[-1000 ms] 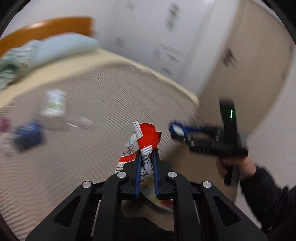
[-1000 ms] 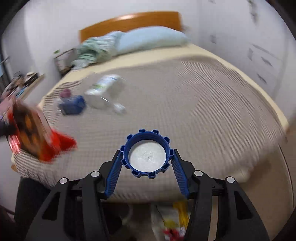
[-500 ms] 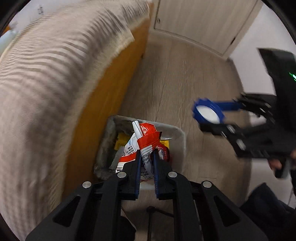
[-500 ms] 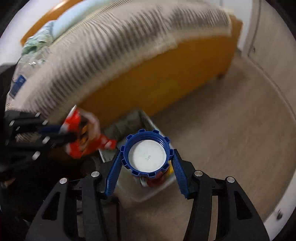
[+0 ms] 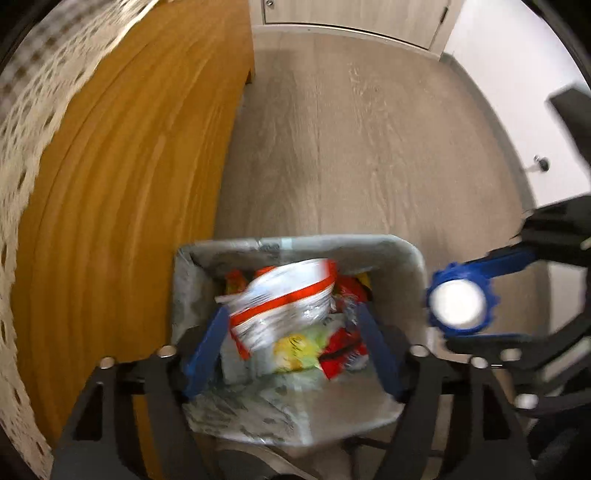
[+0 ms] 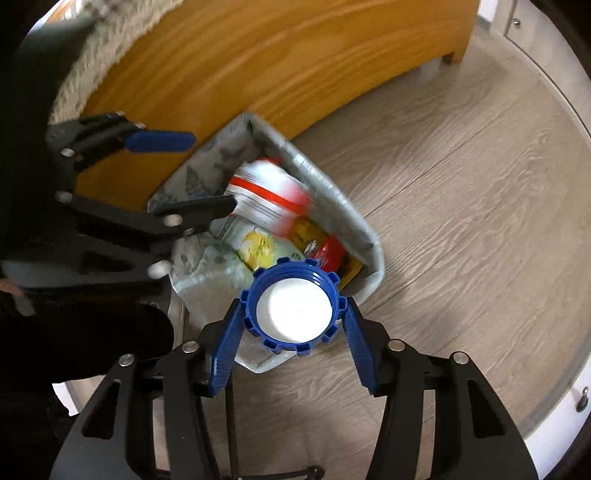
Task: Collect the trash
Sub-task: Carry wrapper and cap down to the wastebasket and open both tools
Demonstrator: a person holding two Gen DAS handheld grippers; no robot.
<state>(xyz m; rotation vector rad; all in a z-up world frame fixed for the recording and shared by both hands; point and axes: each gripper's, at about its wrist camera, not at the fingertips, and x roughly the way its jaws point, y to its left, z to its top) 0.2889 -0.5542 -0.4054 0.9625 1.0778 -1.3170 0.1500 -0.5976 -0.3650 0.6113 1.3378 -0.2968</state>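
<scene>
A grey lined trash bin (image 5: 413, 258) stands on the floor against the bed's wooden side; it also shows in the right wrist view (image 6: 354, 218). My left gripper (image 5: 291, 332) is open above the bin. The red and white snack wrapper (image 5: 284, 306) is blurred between and below its fingers, over the other wrappers; it also shows in the right wrist view (image 6: 266, 195). My right gripper (image 6: 291, 317) is shut on a blue bottle cap (image 6: 293, 310) just beside the bin's right rim. The cap shows in the left wrist view (image 5: 458, 308).
The orange wooden bed side (image 5: 122, 177) with a knitted cover (image 5: 22, 147) rises left of the bin. Light wood floor (image 5: 351, 147) runs beyond to a white door and skirting (image 5: 351, 18). Yellow and red wrappers (image 5: 314, 350) lie in the bin.
My left gripper has opened and let go of the red and white wrapper, which now drops into the bin. Both grippers have moved down over the bin; the right still holds the cap.
</scene>
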